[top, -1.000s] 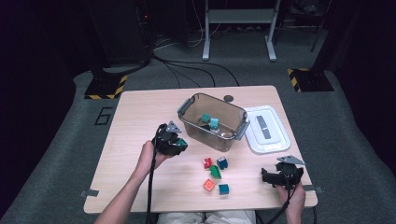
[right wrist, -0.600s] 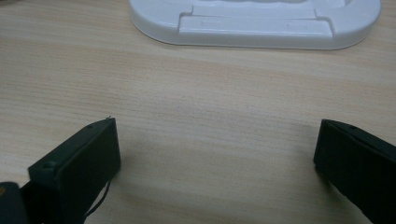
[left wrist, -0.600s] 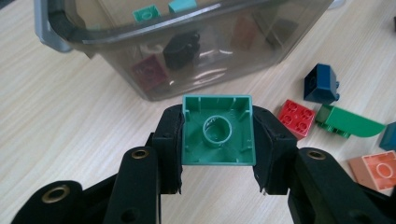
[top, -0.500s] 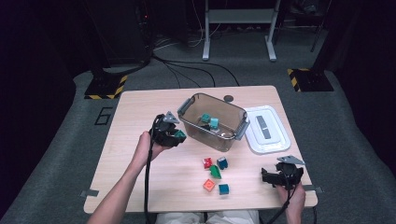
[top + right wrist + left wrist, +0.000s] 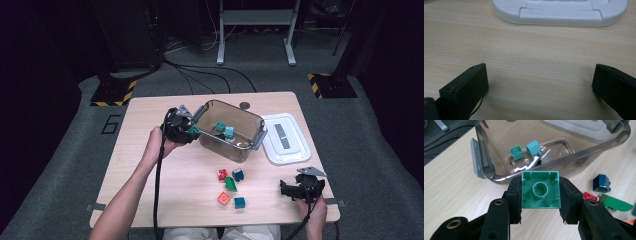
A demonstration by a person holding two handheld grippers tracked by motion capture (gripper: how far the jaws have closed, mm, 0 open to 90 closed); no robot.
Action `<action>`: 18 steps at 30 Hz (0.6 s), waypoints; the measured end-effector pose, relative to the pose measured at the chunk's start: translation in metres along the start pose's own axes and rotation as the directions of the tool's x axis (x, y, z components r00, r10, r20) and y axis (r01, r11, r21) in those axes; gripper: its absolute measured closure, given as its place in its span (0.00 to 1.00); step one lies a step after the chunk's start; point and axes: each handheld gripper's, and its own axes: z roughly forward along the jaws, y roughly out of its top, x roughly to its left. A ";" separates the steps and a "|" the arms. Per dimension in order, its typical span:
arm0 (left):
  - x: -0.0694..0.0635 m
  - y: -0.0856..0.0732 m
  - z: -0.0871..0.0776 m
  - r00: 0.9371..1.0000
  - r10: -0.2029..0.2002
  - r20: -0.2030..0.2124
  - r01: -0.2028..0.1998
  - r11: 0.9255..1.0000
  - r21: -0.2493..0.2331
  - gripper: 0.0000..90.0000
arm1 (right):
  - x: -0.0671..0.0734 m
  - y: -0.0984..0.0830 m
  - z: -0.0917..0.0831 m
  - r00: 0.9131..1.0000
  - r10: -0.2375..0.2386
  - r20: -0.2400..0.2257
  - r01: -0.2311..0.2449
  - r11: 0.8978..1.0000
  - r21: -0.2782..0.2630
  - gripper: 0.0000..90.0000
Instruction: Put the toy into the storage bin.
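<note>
While clamped between its jaws, the green brick (image 5: 540, 190) sits in the left hand-held gripper (image 5: 540, 195).

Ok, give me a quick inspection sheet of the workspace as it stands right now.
Surface: wooden table, no spills seen.
Job's things: green brick gripped hollow side toward the camera, just short of the clear bin; two teal bricks lie inside the bin; five loose bricks on the table in front of it.
Clutter: white lid flat beside the bin; a small dark round thing behind the bin.
Grippers: left gripper shut on the green brick; right gripper open, low over bare wood near the lid.
Cables: left gripper's cable runs along the forearm; more on the floor behind.
Surroundings: grey carpet, hazard-striped stand feet, dark room.
</note>
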 end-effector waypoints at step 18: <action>0.005 0.033 -0.001 1.000 0.019 -0.015 -0.019 1.000 -0.021 0.65 | 0.000 0.000 0.000 1.000 0.000 0.001 0.000 1.000 -0.001 0.00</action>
